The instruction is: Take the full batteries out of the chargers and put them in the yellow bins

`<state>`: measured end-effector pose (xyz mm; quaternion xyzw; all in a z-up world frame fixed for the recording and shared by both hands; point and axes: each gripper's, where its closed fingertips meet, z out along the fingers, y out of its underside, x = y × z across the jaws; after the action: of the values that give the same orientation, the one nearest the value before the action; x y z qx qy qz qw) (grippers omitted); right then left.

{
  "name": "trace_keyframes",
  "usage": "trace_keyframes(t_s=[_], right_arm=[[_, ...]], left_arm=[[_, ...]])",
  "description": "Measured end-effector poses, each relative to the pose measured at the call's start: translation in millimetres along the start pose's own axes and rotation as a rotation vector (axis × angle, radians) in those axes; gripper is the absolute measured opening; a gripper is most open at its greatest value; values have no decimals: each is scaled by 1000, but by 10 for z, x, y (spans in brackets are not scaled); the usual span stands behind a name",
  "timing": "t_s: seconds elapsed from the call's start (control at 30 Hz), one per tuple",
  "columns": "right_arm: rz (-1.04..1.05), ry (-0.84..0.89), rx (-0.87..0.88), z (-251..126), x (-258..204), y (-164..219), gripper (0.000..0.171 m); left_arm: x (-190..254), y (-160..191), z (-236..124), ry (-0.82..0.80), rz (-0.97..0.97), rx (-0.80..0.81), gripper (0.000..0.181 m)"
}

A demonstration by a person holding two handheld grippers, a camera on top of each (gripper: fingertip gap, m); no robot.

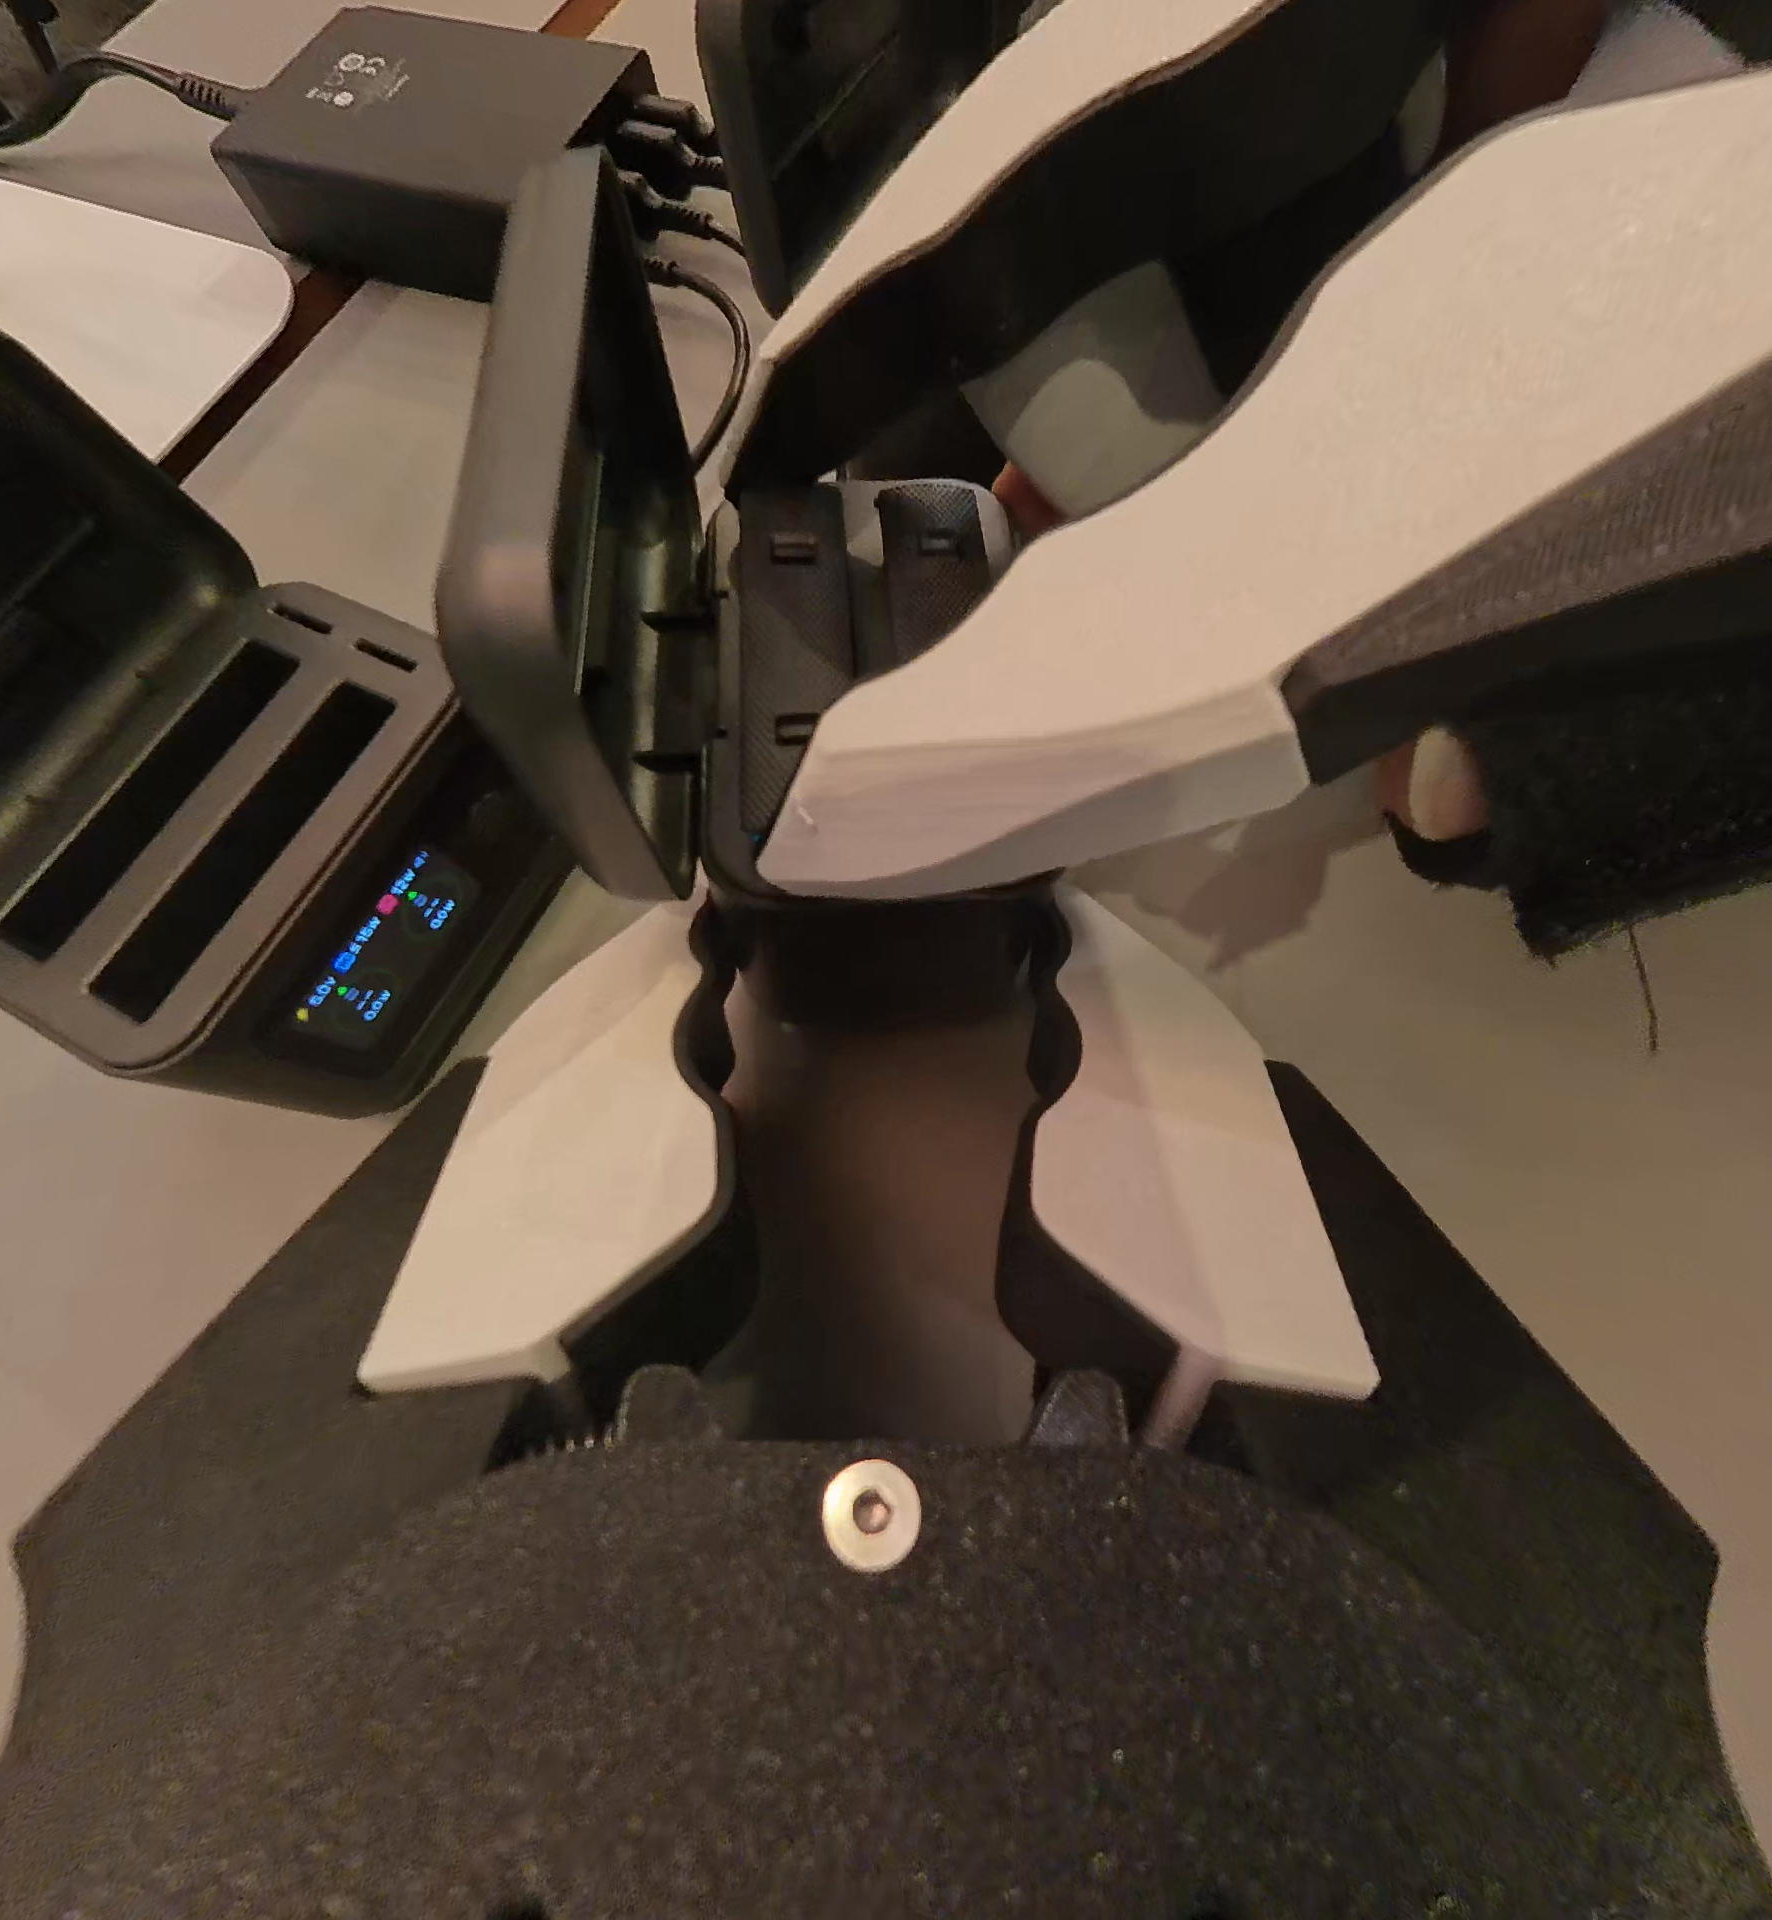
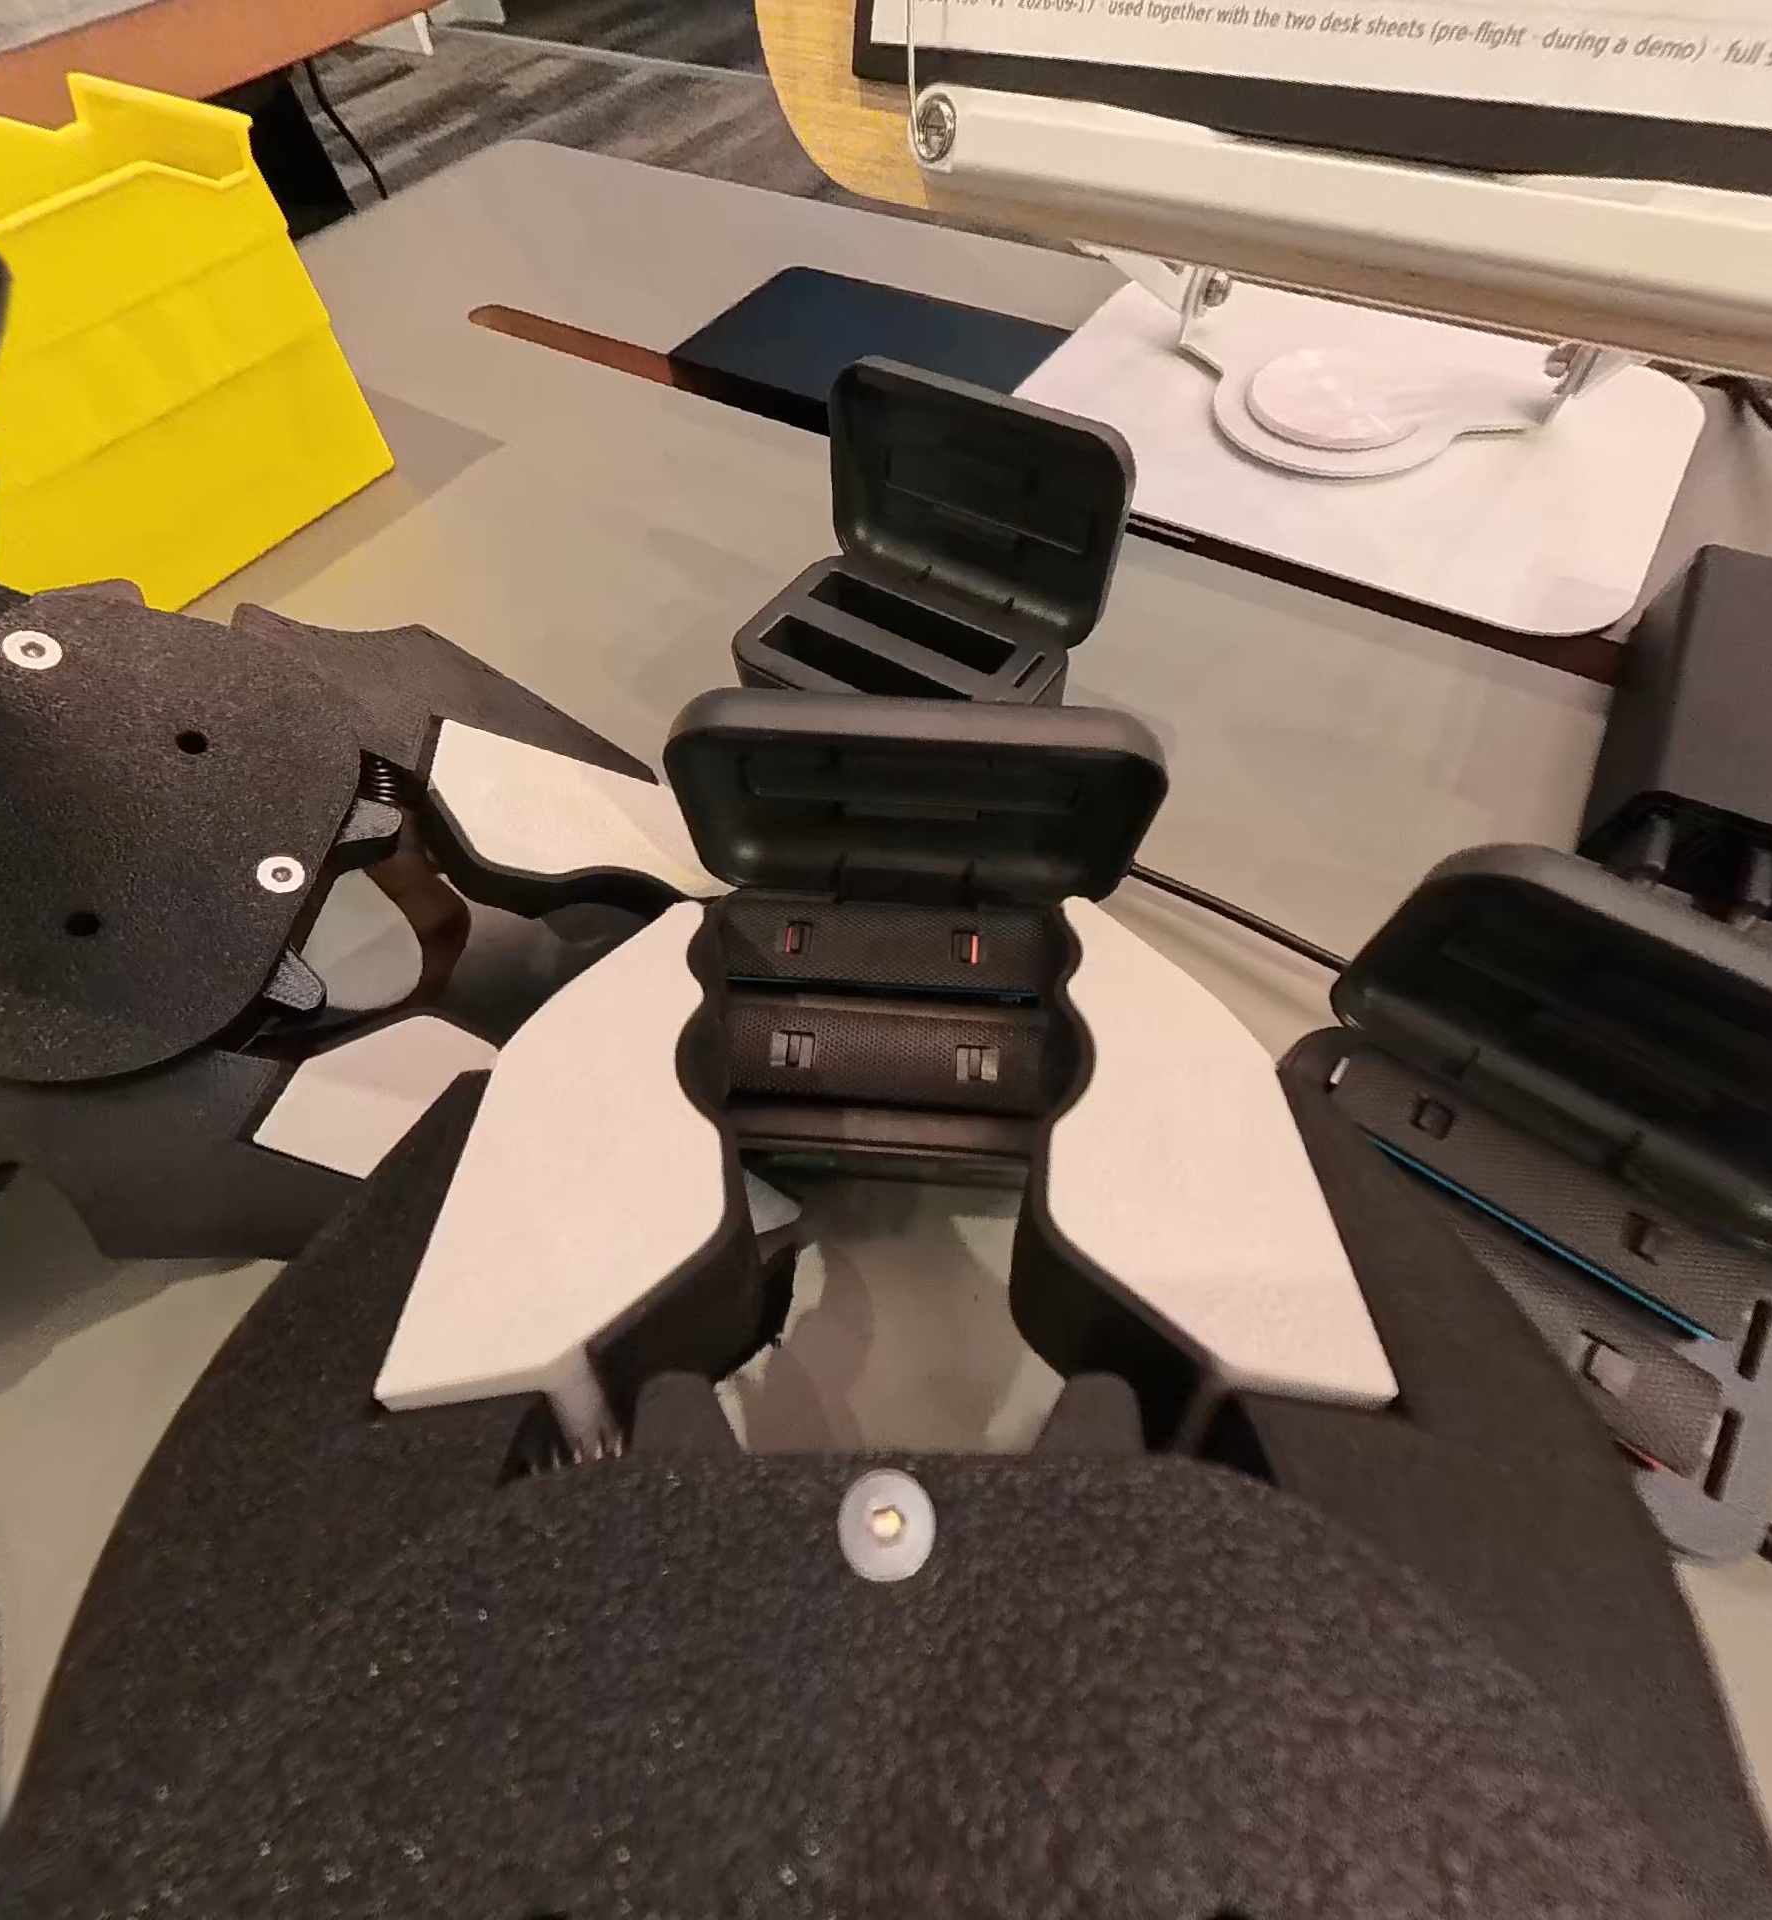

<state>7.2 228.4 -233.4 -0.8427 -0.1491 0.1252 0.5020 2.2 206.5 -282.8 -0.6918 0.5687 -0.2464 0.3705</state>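
A black charger (image 2: 913, 810) stands with its lid open and two black batteries (image 2: 882, 1055) in its slots. My right gripper (image 2: 882, 925) comes down over it, and its white fingers (image 2: 591, 1143) press against both ends of the batteries. I cannot tell which battery they hold. In the left wrist view the right gripper (image 1: 757, 665) reaches in from the upper right over the batteries (image 1: 799, 644). My left gripper (image 1: 882, 935) is closed on the charger's body (image 1: 882, 977) from its end. It also shows in the right wrist view (image 2: 643, 831). A yellow bin (image 2: 155, 343) stands at the far left.
An empty charger (image 2: 903, 644) with open lid and lit display (image 1: 373, 956) stands behind. A third charger (image 2: 1588, 1247) holding batteries lies to the right. A black power adapter (image 1: 425, 156) with cables and a white monitor stand (image 2: 1329, 405) sit on the grey table (image 2: 549, 520). Left tips to right tips: about 5 cm. Left tips and right tips are each some 20 cm from the black power adapter (image 1: 425, 156). Seen from the right wrist view (image 2: 1731, 708) as well.
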Motion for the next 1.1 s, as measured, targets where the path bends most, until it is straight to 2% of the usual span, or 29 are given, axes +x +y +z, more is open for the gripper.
trace_keyframes(t_s=[0.37, 0.47, 0.73, 0.93, 1.1], right_arm=[[15, -5, 15, -1, 9, -13, 59], [56, -37, 119, -149, 38, -312, 58], [100, -49, 201, -516, 230, -606, 59], [118, -27, 231, -683, 367, -672, 59], [101, 37, 263, -996, 643, -738, 59]], left_arm=[[3, 11, 14, 6, 2, -1, 56], [0, 61, 28, 1, 16, -33, 56], [-30, 63, 11, -2, 0, -31, 56], [-116, 80, -6, -39, -18, -33, 56], [-148, 86, -7, -60, -23, -36, 58]])
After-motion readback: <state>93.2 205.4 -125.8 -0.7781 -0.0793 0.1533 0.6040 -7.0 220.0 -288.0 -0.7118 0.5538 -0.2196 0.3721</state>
